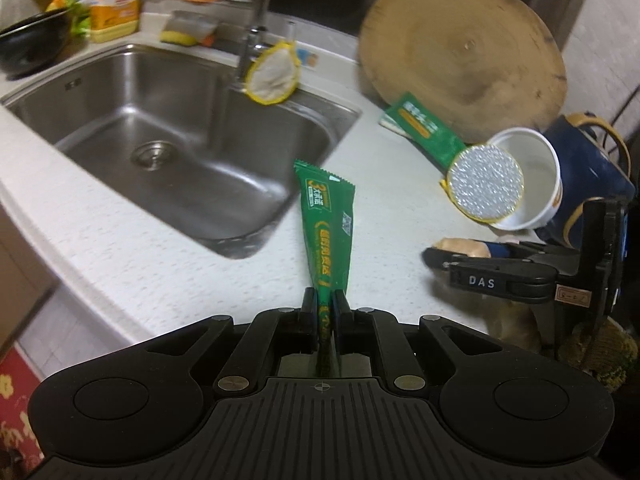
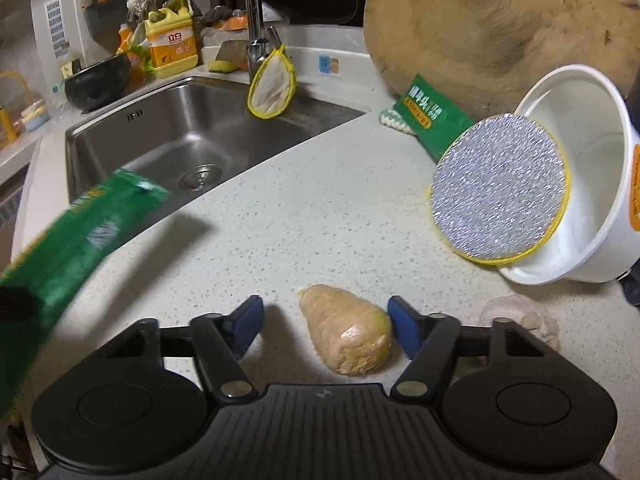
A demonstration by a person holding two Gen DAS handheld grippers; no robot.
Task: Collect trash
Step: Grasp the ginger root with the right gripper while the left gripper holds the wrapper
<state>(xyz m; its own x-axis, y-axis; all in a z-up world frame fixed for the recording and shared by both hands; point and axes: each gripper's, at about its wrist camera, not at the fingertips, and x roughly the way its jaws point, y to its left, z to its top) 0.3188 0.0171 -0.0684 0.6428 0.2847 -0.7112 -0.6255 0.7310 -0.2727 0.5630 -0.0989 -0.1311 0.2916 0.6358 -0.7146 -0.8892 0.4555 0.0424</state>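
Note:
In the left wrist view my left gripper (image 1: 324,300) is shut on the lower end of a long green snack wrapper (image 1: 326,220), which stands up above the white counter (image 1: 160,272) by the sink's front corner. The right wrist view shows this wrapper (image 2: 80,232) blurred at the left. A beige piece of ginger (image 2: 348,332) lies on the counter between the blue pads (image 2: 248,320) of my right gripper (image 2: 325,307). The right pad is at the ginger's side and the left pad stands clear of it. From the left wrist view, the right gripper (image 1: 452,255) is low on the counter around the ginger (image 1: 464,246).
A steel sink (image 2: 100,136) fills the left. A white cup (image 2: 592,200) lies tipped with a silver scouring pad (image 2: 500,196) against it. Behind are a second green packet (image 2: 432,116) and a round wooden board (image 2: 500,20). Garlic (image 2: 524,316) lies right of my right gripper.

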